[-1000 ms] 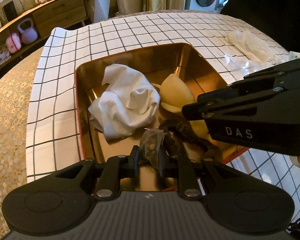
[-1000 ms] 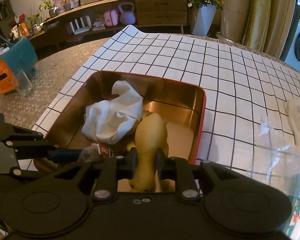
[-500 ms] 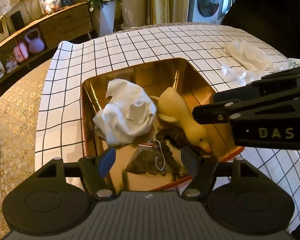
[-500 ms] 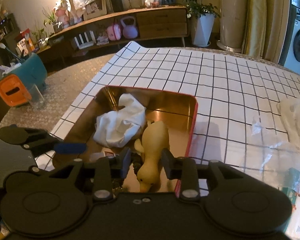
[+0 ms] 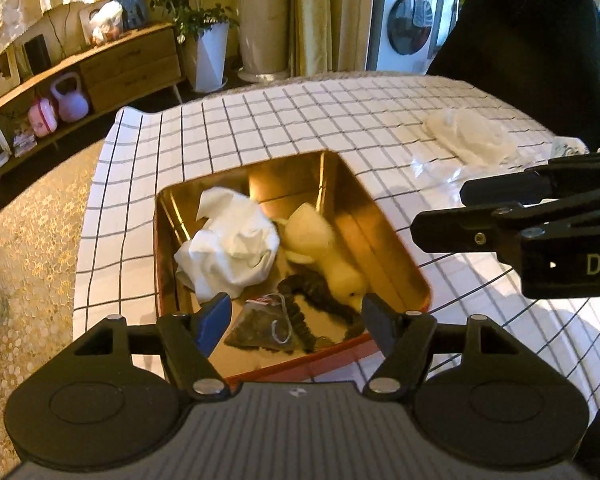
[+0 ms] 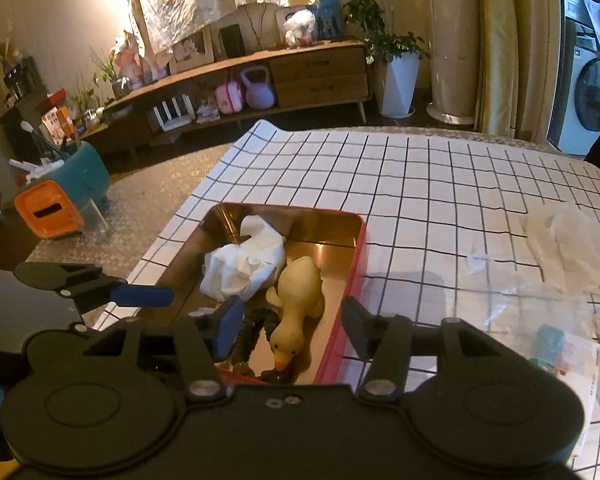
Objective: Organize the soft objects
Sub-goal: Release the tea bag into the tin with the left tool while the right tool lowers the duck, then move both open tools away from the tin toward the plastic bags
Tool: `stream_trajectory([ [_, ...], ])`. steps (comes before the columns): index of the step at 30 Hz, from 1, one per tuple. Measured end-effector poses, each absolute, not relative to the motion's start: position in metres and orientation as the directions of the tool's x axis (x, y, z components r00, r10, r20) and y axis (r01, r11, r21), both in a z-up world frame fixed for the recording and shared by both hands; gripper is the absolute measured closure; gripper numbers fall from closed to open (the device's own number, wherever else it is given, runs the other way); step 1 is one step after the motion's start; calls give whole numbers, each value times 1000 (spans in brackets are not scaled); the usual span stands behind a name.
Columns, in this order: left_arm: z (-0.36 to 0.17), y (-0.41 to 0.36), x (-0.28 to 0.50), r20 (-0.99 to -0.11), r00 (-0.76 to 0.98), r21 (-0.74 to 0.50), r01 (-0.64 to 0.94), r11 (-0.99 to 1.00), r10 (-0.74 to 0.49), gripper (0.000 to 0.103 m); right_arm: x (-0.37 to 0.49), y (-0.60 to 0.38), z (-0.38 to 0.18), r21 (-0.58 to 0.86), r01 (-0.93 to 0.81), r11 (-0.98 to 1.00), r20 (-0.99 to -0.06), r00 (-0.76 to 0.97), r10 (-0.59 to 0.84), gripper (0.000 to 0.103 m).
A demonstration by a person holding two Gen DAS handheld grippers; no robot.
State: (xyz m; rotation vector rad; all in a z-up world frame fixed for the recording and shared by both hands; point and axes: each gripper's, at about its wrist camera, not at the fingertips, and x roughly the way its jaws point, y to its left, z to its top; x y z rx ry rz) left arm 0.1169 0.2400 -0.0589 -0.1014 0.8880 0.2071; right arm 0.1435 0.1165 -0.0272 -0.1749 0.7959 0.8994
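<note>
A gold tin with a red rim (image 5: 396, 256) (image 6: 356, 256) sits on the checked tablecloth. In it lie a crumpled white cloth (image 5: 230, 246) (image 6: 244, 264), a yellow soft duck (image 5: 328, 258) (image 6: 298, 304), a dark braided cord (image 5: 320, 304) (image 6: 256, 330) and a tea bag (image 5: 262, 326). My left gripper (image 5: 296, 320) is open and empty above the tin's near edge. My right gripper (image 6: 292, 324) is open and empty above the duck's head; it also shows from the side in the left wrist view (image 5: 500, 224).
A crumpled clear plastic bag (image 5: 466, 142) (image 6: 568, 248) and small packets (image 6: 552, 344) lie on the cloth right of the tin. A teal and orange box (image 6: 60, 192) and a glass (image 6: 94, 220) stand at the table's left. A sideboard (image 6: 260, 80) is behind.
Both grippers have opened and pulled back and up from the tin. The left let go of the tea bag and the right let go of the duck; both now lie in the tin.
</note>
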Motion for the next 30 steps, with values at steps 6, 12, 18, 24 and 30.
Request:
stream_trajectory([
  [6,-38,220,111,-748,652,-15,-209,978,128,31,138,89,-9,201,-749,632,-642,386,662,38],
  [12,-17,194,105,-698,702,-14,-212,977,142,31,134,53,6,222,-737,638,-606,409,683,30],
  [18,-4,168,105,-665,737,-44,-204,978,124,31,129,16,14,220,-717,662,-589,443,676,19],
  [24,1,141,105,-635,763,-61,-204,977,120,30,125,-26,15,208,-693,690,-571,486,661,12],
  [30,-1,114,114,-629,773,-83,-172,982,82,23,125,-75,11,203,-651,732,-571,529,629,9],
])
